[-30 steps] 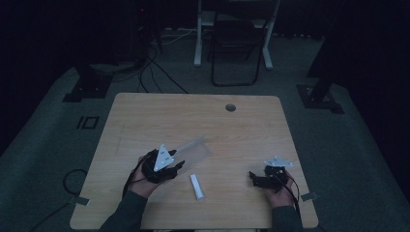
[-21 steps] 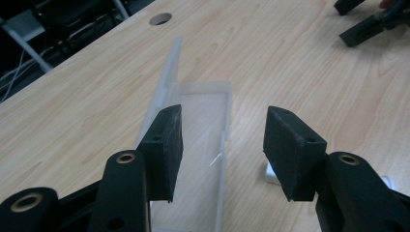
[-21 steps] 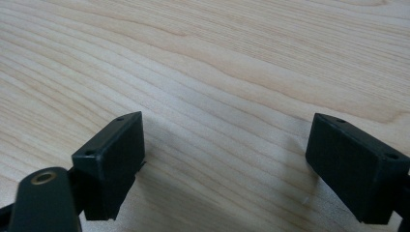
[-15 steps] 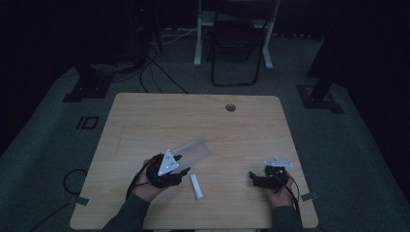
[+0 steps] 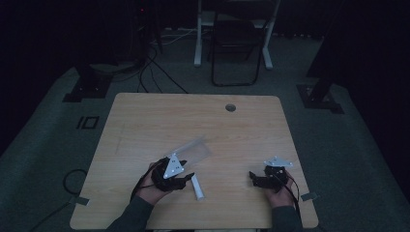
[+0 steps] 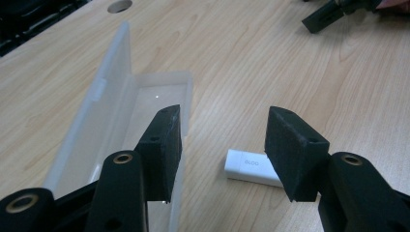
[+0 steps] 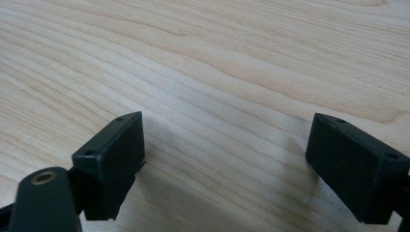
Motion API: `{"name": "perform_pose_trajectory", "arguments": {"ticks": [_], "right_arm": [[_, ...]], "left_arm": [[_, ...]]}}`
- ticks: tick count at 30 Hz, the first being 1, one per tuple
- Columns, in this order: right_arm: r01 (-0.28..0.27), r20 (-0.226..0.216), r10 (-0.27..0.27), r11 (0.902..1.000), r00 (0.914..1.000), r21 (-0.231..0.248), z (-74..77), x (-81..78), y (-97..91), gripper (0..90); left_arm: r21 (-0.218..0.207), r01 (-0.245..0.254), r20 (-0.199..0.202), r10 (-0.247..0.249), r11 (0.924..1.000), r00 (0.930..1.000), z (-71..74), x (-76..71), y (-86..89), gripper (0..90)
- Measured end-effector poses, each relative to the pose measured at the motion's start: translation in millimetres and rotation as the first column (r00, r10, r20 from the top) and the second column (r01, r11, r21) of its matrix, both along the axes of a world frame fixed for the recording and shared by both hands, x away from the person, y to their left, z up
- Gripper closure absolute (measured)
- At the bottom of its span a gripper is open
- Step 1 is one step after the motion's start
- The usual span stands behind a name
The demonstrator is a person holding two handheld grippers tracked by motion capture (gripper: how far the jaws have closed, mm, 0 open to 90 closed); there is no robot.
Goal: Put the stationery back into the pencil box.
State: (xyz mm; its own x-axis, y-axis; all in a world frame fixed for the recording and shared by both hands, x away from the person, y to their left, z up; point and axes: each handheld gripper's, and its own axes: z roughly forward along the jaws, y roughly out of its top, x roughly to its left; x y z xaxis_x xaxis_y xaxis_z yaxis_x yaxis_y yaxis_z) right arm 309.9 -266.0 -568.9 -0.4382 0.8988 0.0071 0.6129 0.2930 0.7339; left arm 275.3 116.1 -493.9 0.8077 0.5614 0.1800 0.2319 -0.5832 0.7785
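Note:
A clear plastic case (image 6: 121,125) lies open on the wooden table (image 5: 145,125), its lid standing up along one side; in the high view the case (image 5: 196,148) sits just beyond my left hand. A small white bar-shaped block (image 6: 251,166) lies flat on the wood beside it, and the same white block (image 5: 197,187) shows near the table's front. My left gripper (image 6: 222,145) is open, one jaw over the case's edge, the other beside the block. My right gripper (image 7: 227,164) is open over bare wood, at the front right (image 5: 256,178).
A round cable hole (image 5: 230,107) pierces the table near its far edge. A chair (image 5: 234,43) and stand bases (image 5: 319,94) are on the dark floor beyond. Cables (image 5: 72,179) trail off the table's left side.
My left gripper has shifted right and slightly nearer, toward the white block. The right gripper has stayed where it was.

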Motion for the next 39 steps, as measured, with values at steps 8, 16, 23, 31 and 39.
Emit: {"name": "perform_pose_trajectory", "arguments": {"ticks": [8,16,23,31,39], "right_arm": [[0.0,0.0,0.0,1.0,1.0,0.0,0.0,0.0,0.0,13.7],[0.0,0.001,0.0,1.0,1.0,0.0,0.0,0.0,0.0,13.7],[0.0,0.0,0.0,1.0,1.0,0.0,0.0,0.0,0.0,13.7],[0.0,0.0,0.0,1.0,1.0,0.0,0.0,0.0,0.0,13.7],[0.0,0.0,0.0,1.0,1.0,0.0,0.0,0.0,0.0,13.7]], "left_arm": [[0.014,0.01,-0.004,-0.01,0.9998,0.9999,-7.7,-1.5,-6.7,43.0],[0.032,0.016,-0.031,-0.015,0.9994,0.9994,-20.0,-5.0,-7.1,41.0],[0.057,0.014,-0.04,-0.012,0.9983,0.9991,-29.3,-8.5,-5.6,39.9],[0.105,-0.003,-0.038,0.007,0.9945,0.9992,-38.5,-11.1,-6.7,36.8],[0.133,-0.01,-0.047,0.016,0.991,0.9988,-46.0,-14.3,-5.4,34.5]]}}
